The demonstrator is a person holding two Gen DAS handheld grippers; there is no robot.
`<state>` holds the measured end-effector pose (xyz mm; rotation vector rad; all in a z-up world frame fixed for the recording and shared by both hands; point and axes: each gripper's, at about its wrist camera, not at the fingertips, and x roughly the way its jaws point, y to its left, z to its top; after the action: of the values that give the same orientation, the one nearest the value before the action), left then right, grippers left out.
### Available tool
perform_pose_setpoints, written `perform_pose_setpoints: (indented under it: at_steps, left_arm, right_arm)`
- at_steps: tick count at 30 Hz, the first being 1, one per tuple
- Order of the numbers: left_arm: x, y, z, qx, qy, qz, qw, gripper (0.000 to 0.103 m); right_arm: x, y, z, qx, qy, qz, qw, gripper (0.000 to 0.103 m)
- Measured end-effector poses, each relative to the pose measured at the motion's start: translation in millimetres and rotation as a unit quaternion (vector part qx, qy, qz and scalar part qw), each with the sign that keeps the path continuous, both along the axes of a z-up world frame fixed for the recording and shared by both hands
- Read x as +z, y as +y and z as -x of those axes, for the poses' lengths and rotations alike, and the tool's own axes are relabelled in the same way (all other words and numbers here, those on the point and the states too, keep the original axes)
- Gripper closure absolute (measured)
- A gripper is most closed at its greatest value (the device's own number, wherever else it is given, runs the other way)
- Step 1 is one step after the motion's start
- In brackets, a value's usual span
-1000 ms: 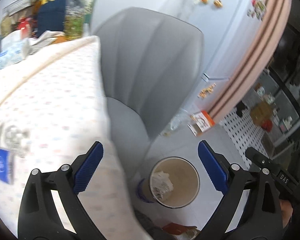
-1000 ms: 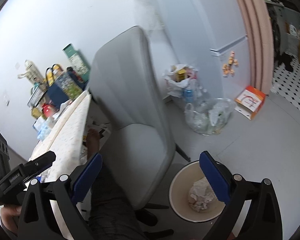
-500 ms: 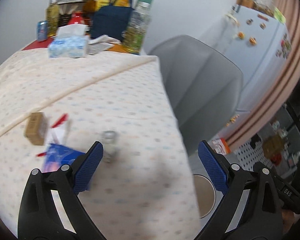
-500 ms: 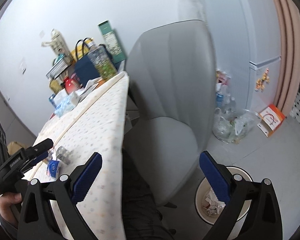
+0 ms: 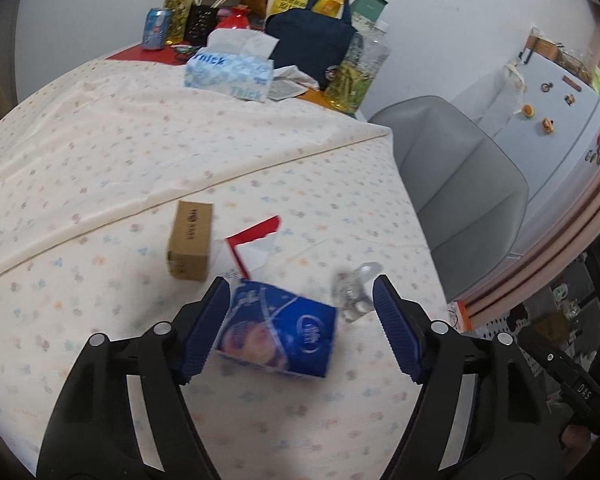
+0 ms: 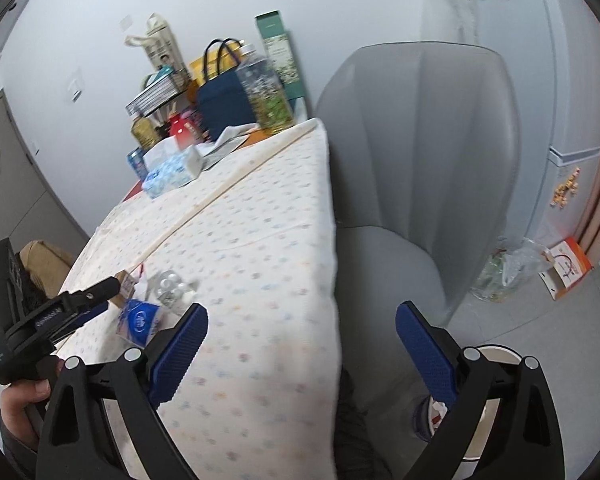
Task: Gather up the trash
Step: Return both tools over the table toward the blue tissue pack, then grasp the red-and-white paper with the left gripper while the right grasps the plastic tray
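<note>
1. Left gripper (image 5: 302, 316): jaws closing around the blue packet (image 5: 278, 334) on the dotted tablecloth (image 5: 140, 152); pads not yet pressing it.
2. Just right of the blue packet: crumpled clear wrapper (image 5: 354, 294). Behind it: torn red-and-white paper (image 5: 254, 246) and small brown box (image 5: 190, 246).
3. Right gripper (image 6: 300, 350): jaws spread, nothing between them, off the tablecloth's edge.
4. Waste bin (image 6: 496, 354) on the floor, below the right gripper, beside the grey chair (image 6: 420, 160).

Left gripper (image 5: 301, 330) and right gripper (image 6: 301, 350): black frames, silver screws, ribbed blue pads; white lettering on handles.
</note>
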<state>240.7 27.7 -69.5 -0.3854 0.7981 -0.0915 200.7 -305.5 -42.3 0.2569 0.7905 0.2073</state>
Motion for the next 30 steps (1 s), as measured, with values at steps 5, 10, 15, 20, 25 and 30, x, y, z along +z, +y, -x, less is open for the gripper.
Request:
perform_pose_setpoints:
  at_steps: [5,10,15,20,25,30]
  left_arm:
    - [-10,15,-3,0.005,0.015,0.011,0.9998,0.040]
    - [-21,21,-12,0.008,0.027,0.015,0.9995,0.046]
    - [-27,19,-27,0.011,0.035,-0.003,0.9993,0.047]
    - [-33,19,-41,0.016,0.045,-0.029,0.9985,0.047]
    - [-33,10,-50,0.010,0.042,-0.058,0.9973,0.047]
    - [-33,3,-54,0.007,0.043,-0.105,0.9936,0.067]
  right_arm:
    - [-2,22,-4,0.019,0.004,0.001,1.000,0.012]
    - [-4,34,-9,0.030,0.008,0.003,1.000,0.013]
    - [-7,43,-15,0.037,0.011,0.001,0.999,0.014]
    - [-9,51,-22,0.045,0.015,-0.002,0.999,0.014]
    - [-14,61,-32,0.055,0.021,-0.005,0.998,0.017]
    - [-18,70,-38,0.063,0.027,-0.010,0.998,0.018]
